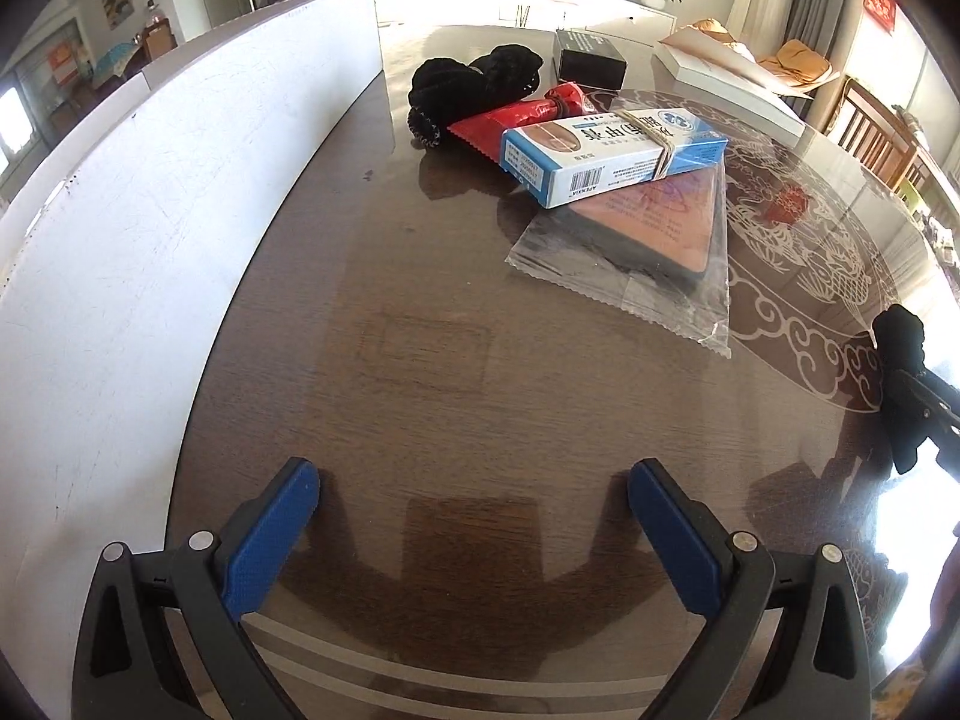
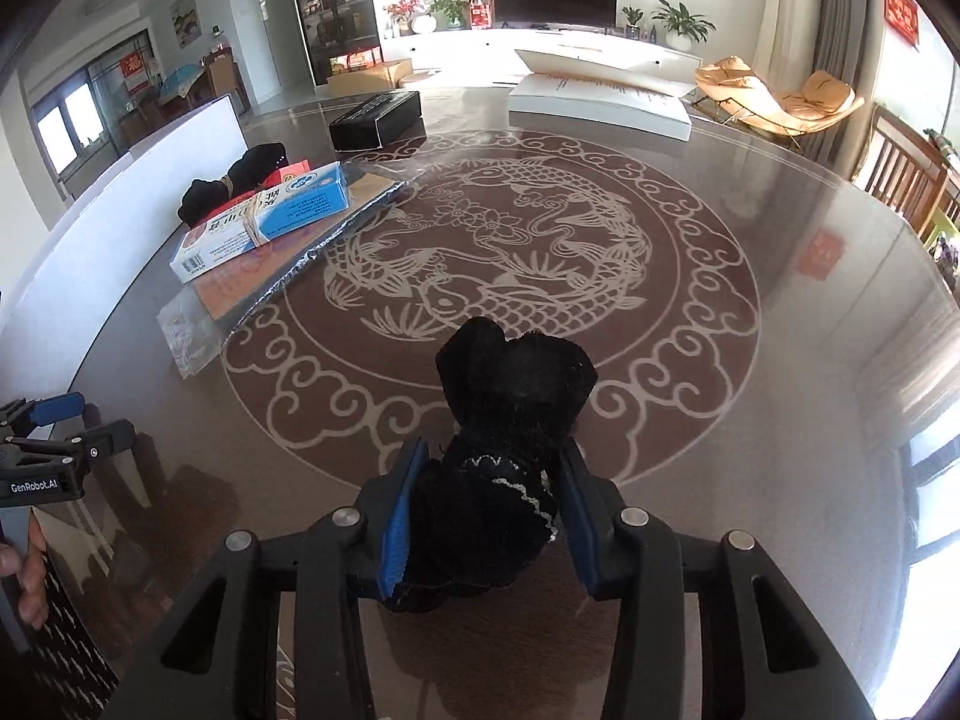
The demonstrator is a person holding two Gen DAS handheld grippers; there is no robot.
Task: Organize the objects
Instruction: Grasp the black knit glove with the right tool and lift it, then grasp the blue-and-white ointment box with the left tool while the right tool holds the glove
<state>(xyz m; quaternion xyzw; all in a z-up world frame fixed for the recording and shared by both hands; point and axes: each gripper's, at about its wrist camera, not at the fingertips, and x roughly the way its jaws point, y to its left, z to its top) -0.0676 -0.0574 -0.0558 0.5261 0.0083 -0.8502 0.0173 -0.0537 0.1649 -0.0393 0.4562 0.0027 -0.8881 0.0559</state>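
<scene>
Although a pile had formed on the table at ten o'clock in the right wrist view, comprising a flat wrapped packet, a blue-and-white box, a red pouch and black cloth, a black box and a white box lay apart at twelve o'clock, so sorting appeared incomplete. The right gripper was clamped partway closed on a black sock bundle above the table centre, while the left gripper stood wide apart and empty.

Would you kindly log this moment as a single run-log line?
right tongs: shut on black sock bundle | left tongs: open, empty | pile: blue-white box atop clear-wrapped packet | table
</scene>
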